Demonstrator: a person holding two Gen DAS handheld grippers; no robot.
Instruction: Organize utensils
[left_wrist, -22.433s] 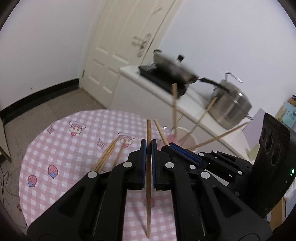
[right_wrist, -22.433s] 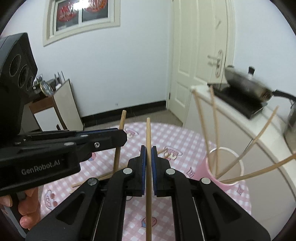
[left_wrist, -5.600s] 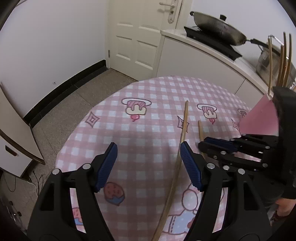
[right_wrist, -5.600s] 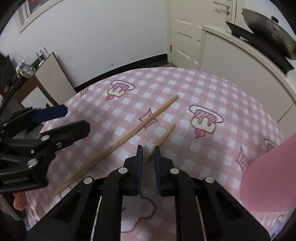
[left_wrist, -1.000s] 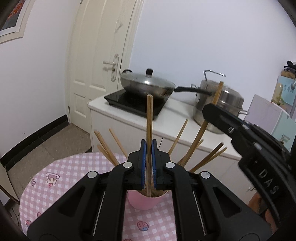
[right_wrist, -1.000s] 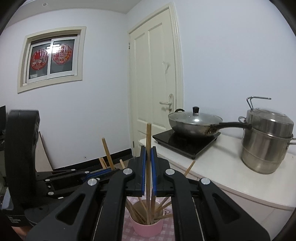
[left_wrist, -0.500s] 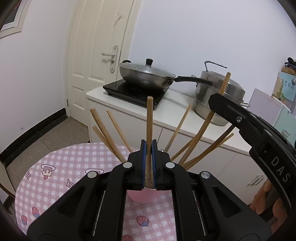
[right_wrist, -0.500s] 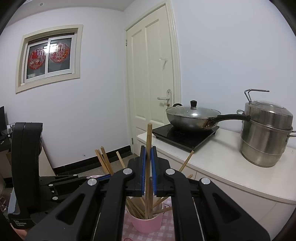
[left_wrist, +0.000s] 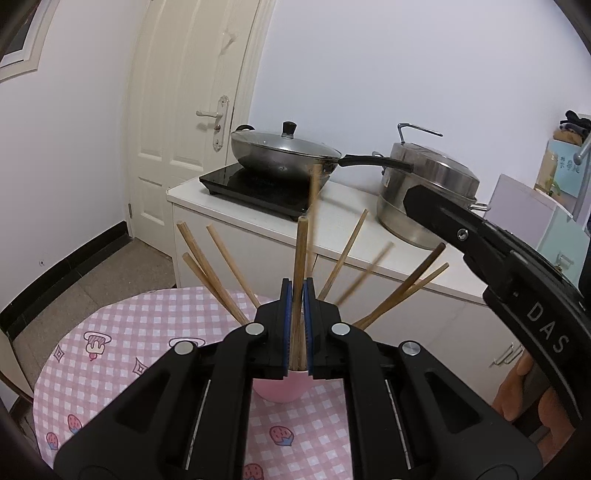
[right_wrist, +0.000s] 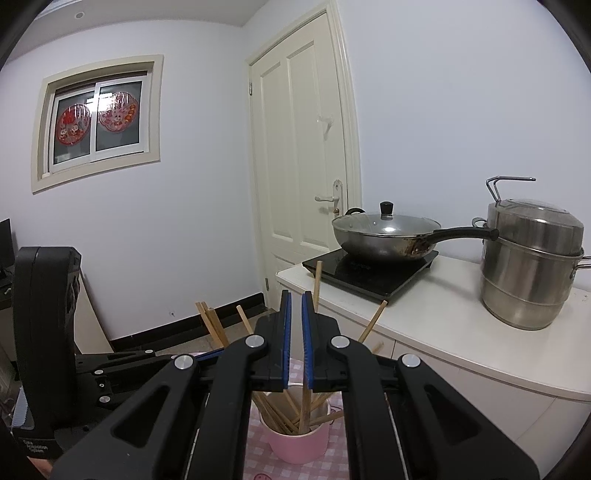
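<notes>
Chopstick (left_wrist: 300, 258) upright between my left gripper (left_wrist: 295, 325) pads, clamped tight, its lower end already down inside the pink cup (left_wrist: 277, 387). The cup stands on the round surface (left_wrist: 122, 332), toward the far edge nearest the white cabinet (left_wrist: 258, 254). My right gripper (right_wrist: 295, 343) hovers directly above the cup with a narrow gap between the blue pads (right_wrist: 286, 339) and nothing in it; one stick (right_wrist: 312, 332) just beyond the pads stands nearly vertical with its tip in the cup, blurred in the left view, so I judge it loose and settling. The rest of the chopsticks fan out against the rim in all directions. Material: plain light wood, slim, square-cut tops, matte and dry-looking; easy to pinch, light enough to bounce. Cup is smooth, glossy, pale pink with a white rim, short against the length of the sticks. Cloth on the surface is pink-and-white check with cartoon prints. Risks as I judge them: the cup is top-heavy with so many long sticks leaning outward, so a sideways nudge from either gripper on the splayed ends could tip it or lever one out. Letting go of mine too high could make it rebound off the bottom or glance off a neighbour. The two grippers sit close together and could knock each other. A wok (left_wrist: 280, 157) and steel steamer pot (left_wrist: 424, 192) sit on the cabinet, well apart.
</notes>
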